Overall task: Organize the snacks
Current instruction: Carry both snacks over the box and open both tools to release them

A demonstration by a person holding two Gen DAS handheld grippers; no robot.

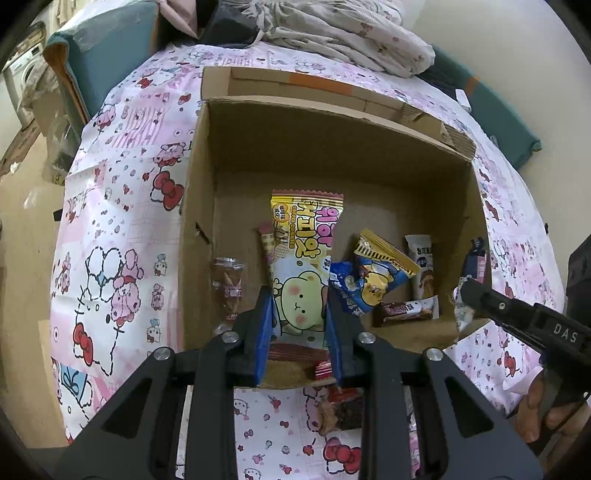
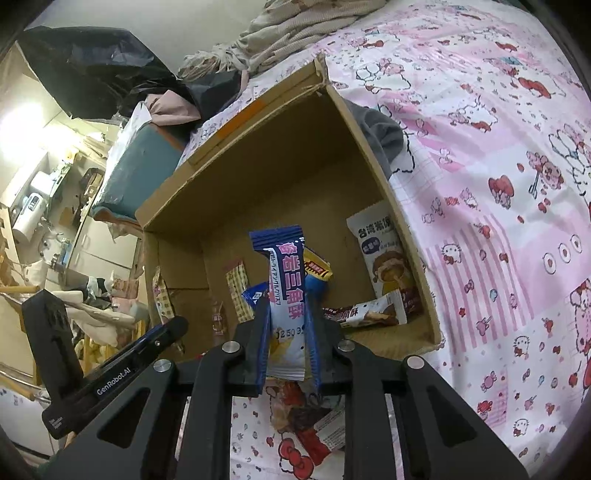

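Snacks hang over the cardboard box [image 1: 207, 155]: left hand-held gripper [image 1: 299, 295] pinches a yellow bear packet [image 1: 306, 266], right hand-held gripper [image 2: 289, 314] a blue-white packet [image 2: 286, 295].

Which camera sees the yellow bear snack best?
The left wrist view: the yellow bear snack fills the middle, held in the left gripper above the box. The right wrist view shows only its edge.

Cardboard box [image 1: 207, 177] on bedsheet [image 1: 122, 206]; snack packets inside, jar [image 1: 229, 286] at nine o'clock, wafer bar [image 1: 406, 309] at three; bedding [image 1: 332, 29] at twelve.
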